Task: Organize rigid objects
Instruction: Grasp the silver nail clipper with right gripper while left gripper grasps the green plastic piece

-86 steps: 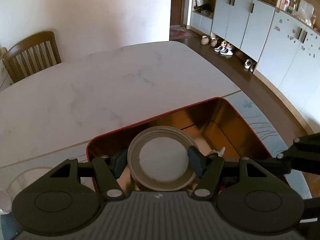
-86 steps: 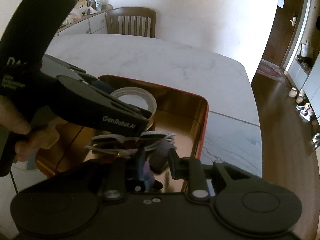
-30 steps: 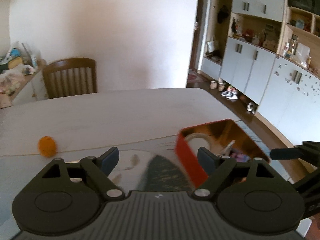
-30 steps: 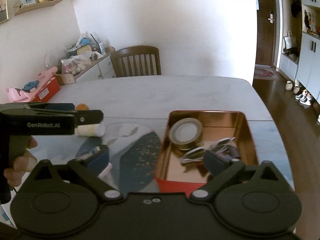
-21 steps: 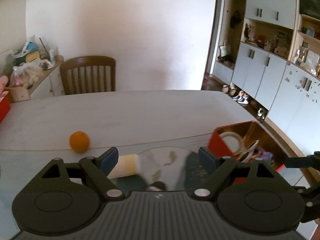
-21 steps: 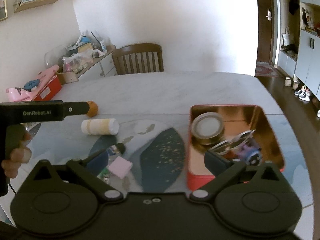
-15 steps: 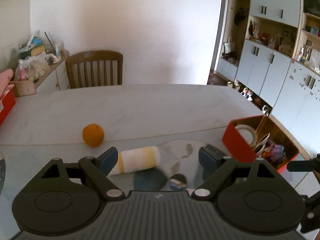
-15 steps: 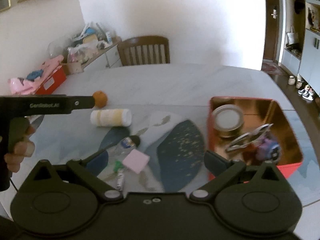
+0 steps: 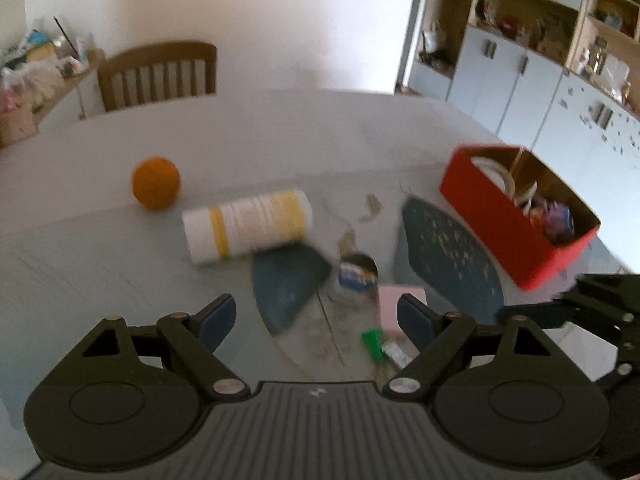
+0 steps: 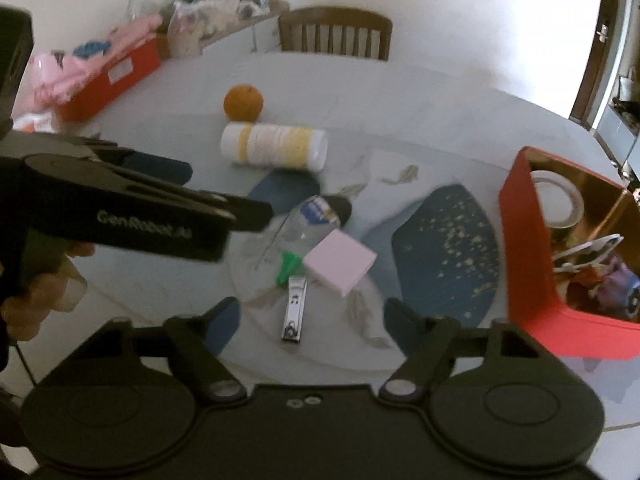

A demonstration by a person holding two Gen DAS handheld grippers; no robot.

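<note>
Right wrist view: right gripper point(image 10: 310, 318) jaws spread wide, nothing between them, held above the table point(image 10: 420, 96). Directly ahead of the fingers lie a nail clipper point(image 10: 294, 308), a pink block point(image 10: 340, 262), a green cap point(image 10: 290, 266) and a small clear bottle point(image 10: 316, 216) on its side, all close together. The clipper's far end sits just beside the block and the cap. Further back: a white-and-yellow cylinder point(image 10: 274, 146) on its side, an orange point(image 10: 243, 103) just behind it.

Red tin point(image 10: 532, 264) at right, well apart from the loose items, gold inside. Contents: tape roll point(image 10: 558, 200) at the far end; a white-framed item point(image 10: 588, 250) and a purple object point(image 10: 618, 280) nearer; details too blurred to tell.

Left gripper point(image 10: 224, 216) enters from the left, gripped by a hand point(image 10: 36, 296), tips over the bottle area.

Left wrist view: left gripper point(image 9: 316, 318) jaws wide apart, holding nothing. Bottle point(image 9: 354, 280), block point(image 9: 400, 306) and cap point(image 9: 372, 344) ahead; cylinder point(image 9: 246, 230) and orange point(image 9: 156, 188) beyond; tin point(image 9: 504, 220) at right, with tape roll point(image 9: 496, 168) visible inside. Frame is motion-blurred.
</note>
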